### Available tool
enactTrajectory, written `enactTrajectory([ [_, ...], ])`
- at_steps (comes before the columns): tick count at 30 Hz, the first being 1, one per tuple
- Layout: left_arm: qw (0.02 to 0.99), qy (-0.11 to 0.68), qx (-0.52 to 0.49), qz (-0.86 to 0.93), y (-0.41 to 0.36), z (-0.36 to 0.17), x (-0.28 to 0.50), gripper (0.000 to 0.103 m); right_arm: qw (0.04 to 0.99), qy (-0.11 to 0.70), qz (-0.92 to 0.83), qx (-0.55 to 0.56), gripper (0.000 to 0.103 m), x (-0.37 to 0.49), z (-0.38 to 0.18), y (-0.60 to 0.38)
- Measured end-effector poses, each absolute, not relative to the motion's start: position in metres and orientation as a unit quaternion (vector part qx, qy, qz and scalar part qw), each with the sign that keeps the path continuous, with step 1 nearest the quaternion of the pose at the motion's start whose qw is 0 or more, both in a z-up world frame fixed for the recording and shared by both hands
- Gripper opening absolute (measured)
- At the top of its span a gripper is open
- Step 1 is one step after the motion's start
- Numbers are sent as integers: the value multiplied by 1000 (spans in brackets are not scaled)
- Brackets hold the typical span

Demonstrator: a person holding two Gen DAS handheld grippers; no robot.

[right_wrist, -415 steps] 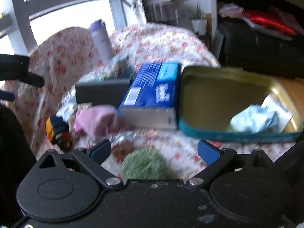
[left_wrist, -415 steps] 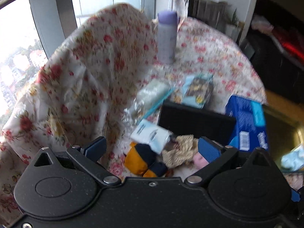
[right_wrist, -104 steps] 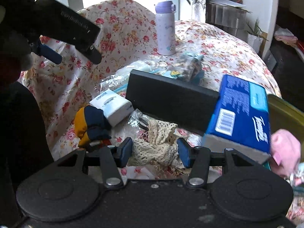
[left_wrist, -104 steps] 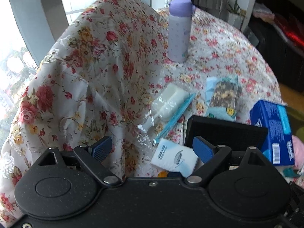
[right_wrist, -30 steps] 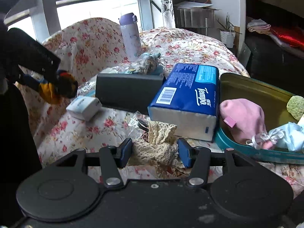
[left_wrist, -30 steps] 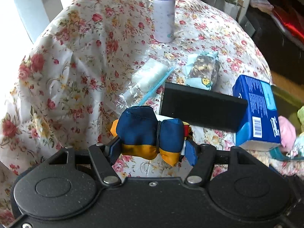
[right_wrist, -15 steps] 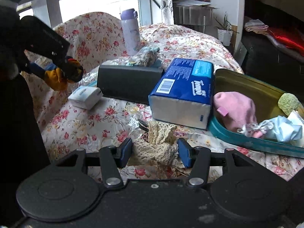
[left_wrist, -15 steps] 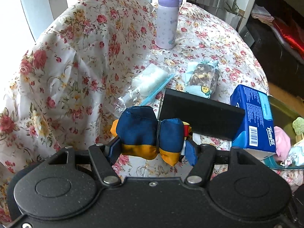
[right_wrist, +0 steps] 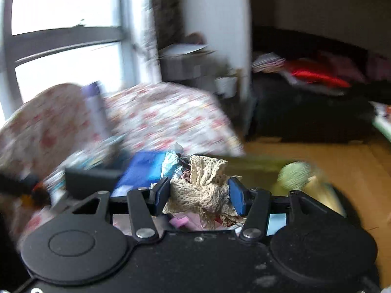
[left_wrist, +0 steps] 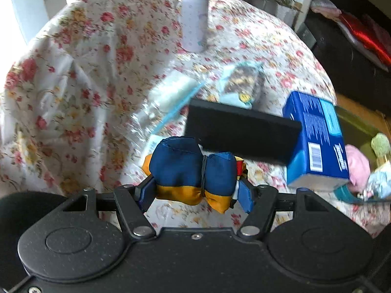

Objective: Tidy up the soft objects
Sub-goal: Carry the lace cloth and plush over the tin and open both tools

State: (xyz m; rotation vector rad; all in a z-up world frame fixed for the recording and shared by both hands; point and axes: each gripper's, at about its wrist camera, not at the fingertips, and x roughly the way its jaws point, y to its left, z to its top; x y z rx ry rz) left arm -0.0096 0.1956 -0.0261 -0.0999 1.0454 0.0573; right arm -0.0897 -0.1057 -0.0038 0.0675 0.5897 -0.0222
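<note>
right hand-held gripper (right_wrist: 200,195) with pinched lace bundle (right_wrist: 202,190) now higher, above tray (right_wrist: 256,164)

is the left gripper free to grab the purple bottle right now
Probably not: the left gripper is shut on a blue and yellow cloth bundle, so nothing else fits. The purple bottle stands farther off.

Black box (left_wrist: 242,134) and blue tissue pack (left_wrist: 317,139) block the tin (left_wrist: 354,119).

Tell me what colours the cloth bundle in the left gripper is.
Navy blue and mustard yellow cloth bundle, clearest in the left wrist view.
</note>
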Motion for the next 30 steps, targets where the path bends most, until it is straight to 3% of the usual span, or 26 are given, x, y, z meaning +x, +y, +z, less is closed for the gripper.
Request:
enactTrajectory([
  [7,866,496,-57,22,198,-25,-12,62,950,285,-105,65,52,-51,-12,-172],
  [11,867,496,-50,26,194,-24,-12,62,935,295,-135,143,52,-26,-23,-208],
  [20,872,488,-41,18,187,-18,-14,62,917,313,-160,189,52,11,-42,-234],
  [30,881,469,-6,-53,112,16,19,62,915,309,-172,192,53,8,-47,-238],
])
